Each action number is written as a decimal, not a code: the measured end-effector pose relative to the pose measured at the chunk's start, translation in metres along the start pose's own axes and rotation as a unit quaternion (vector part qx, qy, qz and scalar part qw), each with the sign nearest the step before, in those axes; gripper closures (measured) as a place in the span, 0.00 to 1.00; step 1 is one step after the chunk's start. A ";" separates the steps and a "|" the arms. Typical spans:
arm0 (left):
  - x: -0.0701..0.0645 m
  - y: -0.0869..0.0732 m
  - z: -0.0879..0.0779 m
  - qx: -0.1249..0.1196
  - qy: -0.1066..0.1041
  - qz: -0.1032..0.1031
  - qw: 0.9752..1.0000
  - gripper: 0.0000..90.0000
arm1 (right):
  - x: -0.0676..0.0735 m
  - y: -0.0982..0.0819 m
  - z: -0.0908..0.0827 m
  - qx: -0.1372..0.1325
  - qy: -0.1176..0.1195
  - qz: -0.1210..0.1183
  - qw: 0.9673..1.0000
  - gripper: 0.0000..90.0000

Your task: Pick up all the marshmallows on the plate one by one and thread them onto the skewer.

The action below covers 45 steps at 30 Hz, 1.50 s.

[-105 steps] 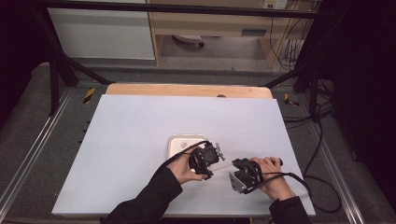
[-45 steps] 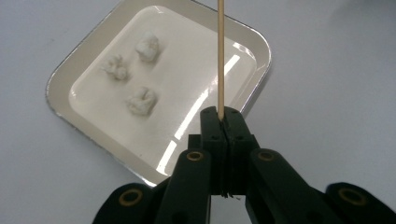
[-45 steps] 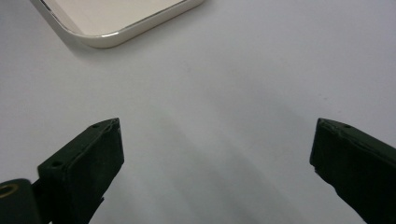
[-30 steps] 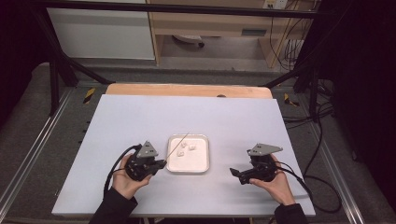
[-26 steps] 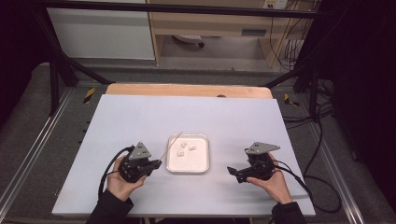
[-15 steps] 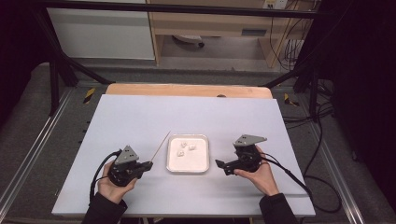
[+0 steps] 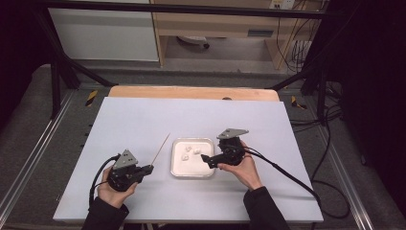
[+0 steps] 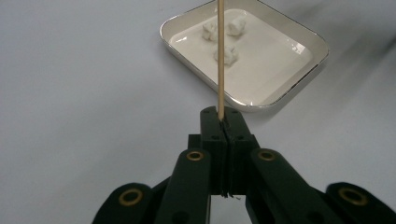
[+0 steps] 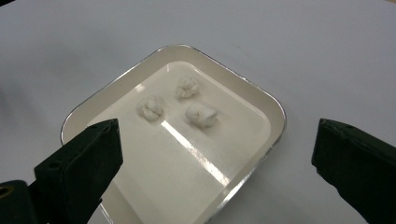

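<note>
A thin wooden skewer (image 7: 161, 149) slants up and away from my left gripper (image 7: 150, 168), which is shut on its lower end, left of the tray. In the left gripper view the skewer (image 8: 219, 56) rises from the closed left gripper (image 8: 222, 119) and crosses in front of the white tray (image 8: 299, 79). The tray (image 7: 193, 174) lies at the table's middle and holds three small white lumps (image 7: 187, 148). My right gripper (image 7: 206, 160) hovers at the tray's right side. Seen from the right gripper view, the right gripper (image 9: 217, 135) stands open, its jaws wide apart over the tray (image 9: 276, 114) and the lumps (image 9: 201, 114).
The tray rests on a white table top (image 7: 143, 120) with a wooden board (image 7: 191, 92) along its far edge. Metal rails (image 7: 28, 158) run along both sides. A black cable (image 7: 287, 175) trails right from my right gripper.
My right gripper has moved left, up to the tray's right edge. My left gripper has carried the skewer a little further left and nearer the front edge.
</note>
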State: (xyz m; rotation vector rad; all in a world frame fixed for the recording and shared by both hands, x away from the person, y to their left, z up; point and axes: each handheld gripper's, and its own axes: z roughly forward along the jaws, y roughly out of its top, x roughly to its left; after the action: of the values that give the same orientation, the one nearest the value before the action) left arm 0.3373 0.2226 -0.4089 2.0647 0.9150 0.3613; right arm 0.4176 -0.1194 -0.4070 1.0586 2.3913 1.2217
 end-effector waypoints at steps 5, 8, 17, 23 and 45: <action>-0.001 -0.001 0.003 0.004 -0.002 0.000 1.000 0.98 | 0.004 0.011 0.018 -0.001 -0.002 0.005 1.000 0.07; -0.001 -0.001 0.002 0.004 -0.004 0.000 1.000 0.98 | 0.006 0.015 0.029 0.001 -0.004 0.014 1.000 0.11; 0.000 -0.001 0.004 0.009 -0.007 -0.002 1.000 0.98 | 0.007 0.017 0.058 0.024 -0.021 0.005 0.999 0.30; -0.001 -0.002 0.006 0.014 -0.010 -0.001 1.000 0.98 | 0.007 0.013 0.068 0.034 -0.021 0.004 0.999 0.45; -0.002 -0.002 0.008 0.015 -0.010 -0.001 1.000 0.98 | 0.010 0.005 0.073 0.052 -0.016 -0.024 0.998 0.76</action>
State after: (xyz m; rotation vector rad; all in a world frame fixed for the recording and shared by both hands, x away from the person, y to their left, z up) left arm 0.3395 0.2177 -0.4148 2.0919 0.9150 0.3260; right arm 0.4507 -0.0667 -0.4475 1.0364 2.4643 1.0659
